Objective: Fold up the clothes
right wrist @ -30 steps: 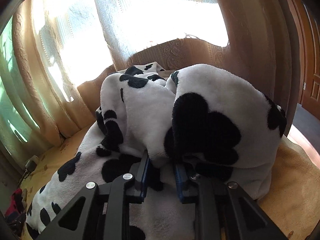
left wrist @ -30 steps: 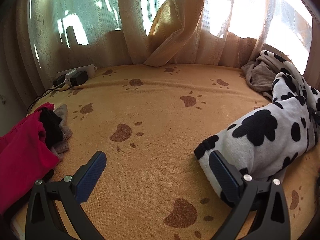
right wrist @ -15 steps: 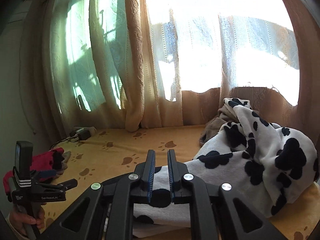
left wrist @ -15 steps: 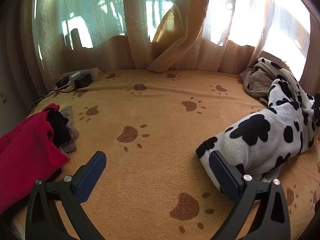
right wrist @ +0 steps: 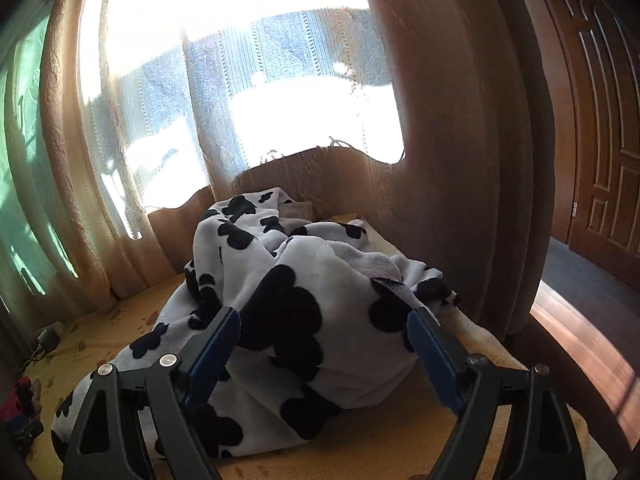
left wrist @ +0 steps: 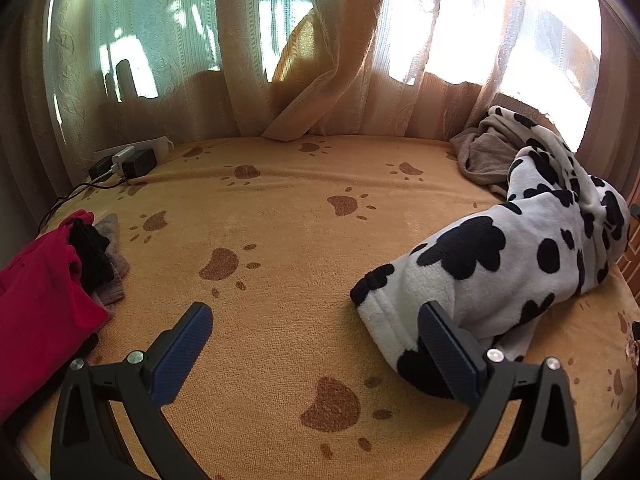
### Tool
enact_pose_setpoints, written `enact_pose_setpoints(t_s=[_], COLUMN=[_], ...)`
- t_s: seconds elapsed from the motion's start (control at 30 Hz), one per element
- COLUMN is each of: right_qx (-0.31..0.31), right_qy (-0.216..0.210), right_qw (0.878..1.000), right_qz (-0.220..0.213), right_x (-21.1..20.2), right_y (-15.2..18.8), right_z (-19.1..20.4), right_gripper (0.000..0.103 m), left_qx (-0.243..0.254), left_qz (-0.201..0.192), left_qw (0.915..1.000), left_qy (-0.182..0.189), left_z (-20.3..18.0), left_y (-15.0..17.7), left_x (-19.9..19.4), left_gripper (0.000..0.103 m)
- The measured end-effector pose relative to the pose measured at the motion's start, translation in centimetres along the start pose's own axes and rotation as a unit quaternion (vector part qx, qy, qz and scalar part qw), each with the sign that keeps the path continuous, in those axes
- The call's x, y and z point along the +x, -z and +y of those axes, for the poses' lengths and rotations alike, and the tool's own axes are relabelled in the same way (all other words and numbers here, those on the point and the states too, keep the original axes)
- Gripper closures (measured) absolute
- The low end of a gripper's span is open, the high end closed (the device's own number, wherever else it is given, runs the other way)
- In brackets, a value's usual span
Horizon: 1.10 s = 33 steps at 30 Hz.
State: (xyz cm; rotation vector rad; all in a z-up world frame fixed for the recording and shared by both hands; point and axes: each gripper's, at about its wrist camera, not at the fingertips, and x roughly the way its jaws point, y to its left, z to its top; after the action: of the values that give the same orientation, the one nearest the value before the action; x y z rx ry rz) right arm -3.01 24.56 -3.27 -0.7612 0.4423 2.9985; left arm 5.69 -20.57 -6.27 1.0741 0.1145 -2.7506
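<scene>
Garment: a cow-print fleece [right wrist: 304, 320], crumpled at the bed's [left wrist: 280, 220] right side; judged soft, bulky, light.
Hold: best taken at the near cuffed end [left wrist: 384, 300].
Left tongs [left wrist: 316, 344]: spread wide, nothing held.
Right tongs [right wrist: 324, 344]: opening, fleece between, unpressed.

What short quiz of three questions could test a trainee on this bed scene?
1. True or false: the left gripper is shut on the cow fleece.
2. Which lies beside the red cloth? A) a black cloth B) a blue towel C) a shoe
3. Fill in: the blanket is printed with brown ___ marks.

Key: 1. False; its fingers stand wide, with only bare blanket between them. 2. A, the black cloth. 3. Paw.

The right gripper is opening over the fleece, gripping nothing.
</scene>
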Motion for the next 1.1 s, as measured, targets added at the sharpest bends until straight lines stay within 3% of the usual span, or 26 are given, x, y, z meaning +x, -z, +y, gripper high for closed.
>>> enact_pose_setpoints(t_s=[0.17,0.27,0.33,0.37,0.4,0.53,0.67,0.73,0.9,1.0,1.07,1.1], right_qx=[0.014,0.029,0.022,0.028,0.035,-0.024,-0.088,-0.127,-0.214,-0.258,-0.275,-0.281], right_qy=[-0.01,-0.111,-0.14,-0.158,-0.177,-0.253,-0.32,-0.348,-0.417,-0.425,-0.408,-0.397], right_qw=[0.998,0.988,0.984,0.981,0.978,0.963,0.94,0.926,0.876,0.855,0.856,0.857], right_qz=[0.054,0.102,0.112,0.11,0.107,0.09,0.082,0.079,0.113,0.147,0.161,0.167], right_x=[5.5,8.5,8.9,8.5,8.2,4.9,0.9,-1.2,-5.5,-7.0,-7.1,-7.1], right_y=[-1.6,-0.7,0.4,0.9,1.3,3.4,5.1,6.3,12.1,16.0,18.1,19.0], right_z=[-2.6,-2.6,-1.4,-0.8,-0.2,5.8,12.5,16.1,23.9,26.8,27.6,27.9], right_gripper=[0.015,0.016,0.053,0.08,0.082,0.082,0.082,0.082,0.082,0.082,0.08,0.073], left_qx=[0.009,0.011,0.01,0.008,0.006,0.004,0.009,0.011,-0.01,-0.02,-0.022,-0.022], left_qz=[0.004,0.006,0.01,0.012,0.015,0.019,0.01,0.004,-0.01,-0.014,-0.014,-0.012], left_qw=[0.9999,0.9999,0.9998,0.9998,0.9998,0.9998,0.9999,0.9999,0.9999,0.9996,0.9996,0.9996], left_qy=[-0.003,-0.009,-0.012,-0.012,-0.012,-0.007,-0.001,-0.003,-0.009,-0.012,-0.013,-0.013], left_z=[-0.9,-1.1,-1.0,-1.0,-1.0,-1.2,-1.4,-1.3,0.8,2.1,2.7,2.8], left_y=[-0.1,-0.1,-0.1,-0.1,-0.1,-0.2,-0.3,-0.4,-0.8,-0.7,-0.5,-0.3], left_x=[0.0,0.1,0.2,0.3,0.5,0.7,0.1,-0.3,-1.3,-1.6,-1.6,-1.6], left_gripper=[0.0,0.0,0.0,0.0,0.0,0.0,0.0,0.0,0.0,0.0,0.0,0.0])
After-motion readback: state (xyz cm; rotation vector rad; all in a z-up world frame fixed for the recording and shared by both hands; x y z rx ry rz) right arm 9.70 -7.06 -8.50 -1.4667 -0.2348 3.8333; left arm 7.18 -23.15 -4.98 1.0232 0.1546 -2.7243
